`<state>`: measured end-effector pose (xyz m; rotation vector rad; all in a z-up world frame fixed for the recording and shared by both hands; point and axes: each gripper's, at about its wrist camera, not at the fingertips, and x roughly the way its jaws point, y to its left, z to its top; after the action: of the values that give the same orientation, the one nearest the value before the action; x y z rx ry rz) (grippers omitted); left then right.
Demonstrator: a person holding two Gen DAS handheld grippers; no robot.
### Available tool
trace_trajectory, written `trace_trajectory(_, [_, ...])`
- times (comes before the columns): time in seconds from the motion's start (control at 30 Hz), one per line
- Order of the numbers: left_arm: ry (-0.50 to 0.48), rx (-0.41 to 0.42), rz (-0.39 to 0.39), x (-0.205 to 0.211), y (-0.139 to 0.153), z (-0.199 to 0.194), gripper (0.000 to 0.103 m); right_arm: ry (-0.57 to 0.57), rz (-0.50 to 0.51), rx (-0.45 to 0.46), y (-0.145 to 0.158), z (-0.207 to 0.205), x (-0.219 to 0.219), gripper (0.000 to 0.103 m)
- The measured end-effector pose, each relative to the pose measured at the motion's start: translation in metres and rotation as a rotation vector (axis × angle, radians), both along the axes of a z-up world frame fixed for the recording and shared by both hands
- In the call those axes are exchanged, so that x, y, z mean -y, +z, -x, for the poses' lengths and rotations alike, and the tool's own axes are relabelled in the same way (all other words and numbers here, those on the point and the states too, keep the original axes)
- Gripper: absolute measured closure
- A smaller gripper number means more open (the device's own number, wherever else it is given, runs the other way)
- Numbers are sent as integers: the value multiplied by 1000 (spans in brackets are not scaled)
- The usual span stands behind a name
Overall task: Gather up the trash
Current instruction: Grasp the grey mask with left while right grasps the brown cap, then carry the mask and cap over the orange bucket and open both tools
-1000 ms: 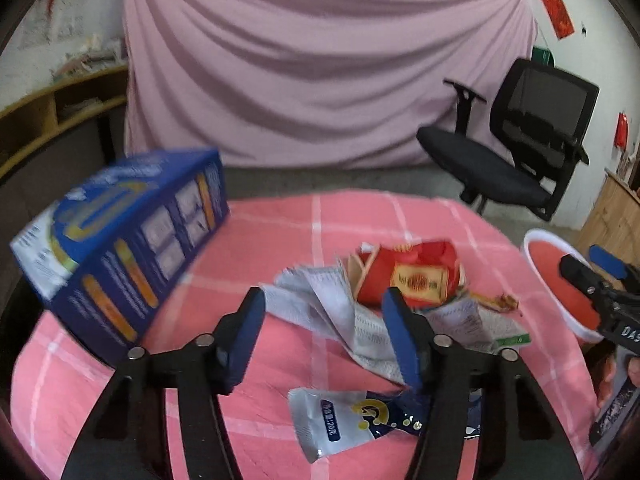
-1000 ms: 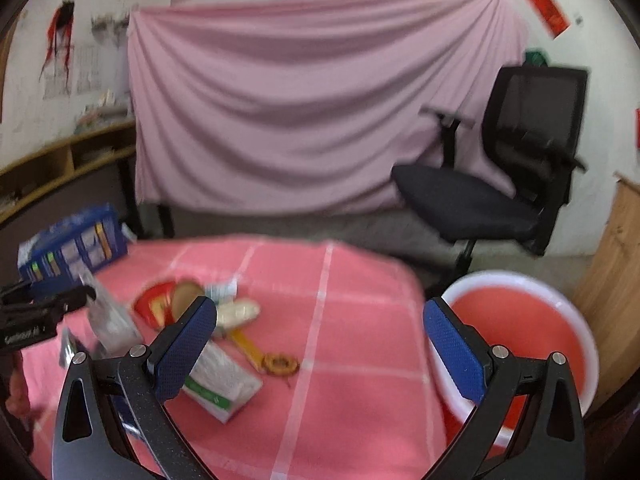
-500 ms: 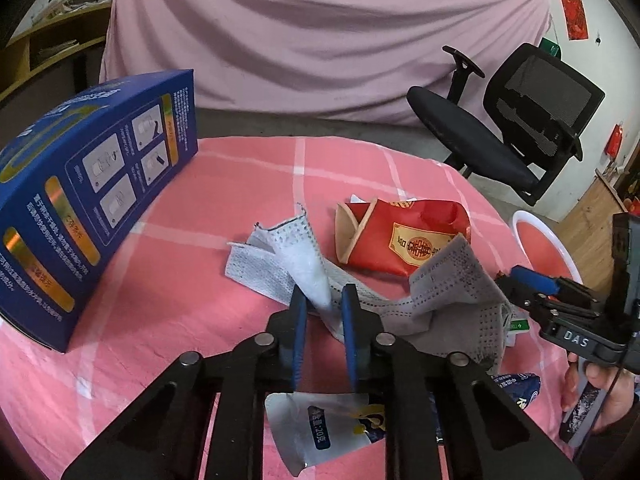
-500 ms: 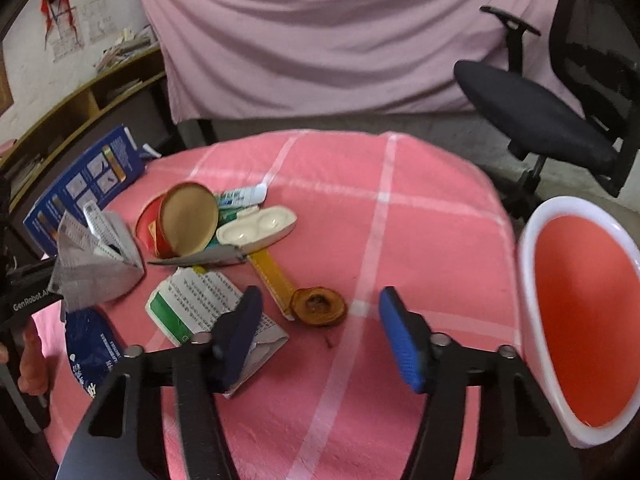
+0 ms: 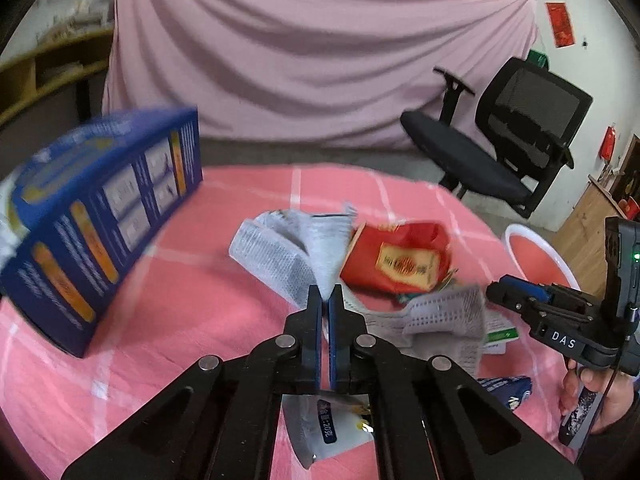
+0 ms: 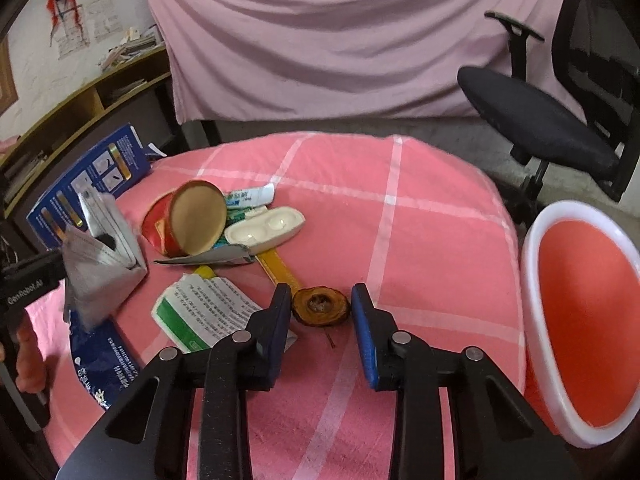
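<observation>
My left gripper [image 5: 325, 300] is shut on a grey printed paper sheet [image 5: 296, 248] and holds it lifted above the pink table; the sheet also shows in the right wrist view [image 6: 100, 256]. My right gripper [image 6: 320, 304] is open, its fingers on either side of a brown round fruit peel [image 6: 320, 306] lying on the cloth. A red paper cup [image 6: 188, 220] lies on its side, with a white plastic blister [image 6: 264, 229], a yellow strip [image 6: 276, 268] and a green-white leaflet [image 6: 204, 312] around it.
A red basin with a white rim [image 6: 580, 320] stands at the table's right edge. A blue carton [image 5: 100, 216] stands at the left. A blue foil wrapper [image 6: 100, 360] lies near the front. An office chair [image 6: 560, 128] stands behind the table.
My left gripper has shut on the grey paper and lifted it. My right gripper has come down and forward, narrowing around the brown peel.
</observation>
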<state>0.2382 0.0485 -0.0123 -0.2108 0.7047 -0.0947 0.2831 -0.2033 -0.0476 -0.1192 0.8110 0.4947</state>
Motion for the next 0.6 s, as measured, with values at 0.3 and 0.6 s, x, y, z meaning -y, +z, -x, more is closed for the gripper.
trace_trajectory(0.3, [18,301,-164,44,37,50,102,-7,-131,308,37,43,19,74])
trace_trajectory(0.6, [-89,471,-199,120,69,45,102,-171,-290,689,84,88,85,74])
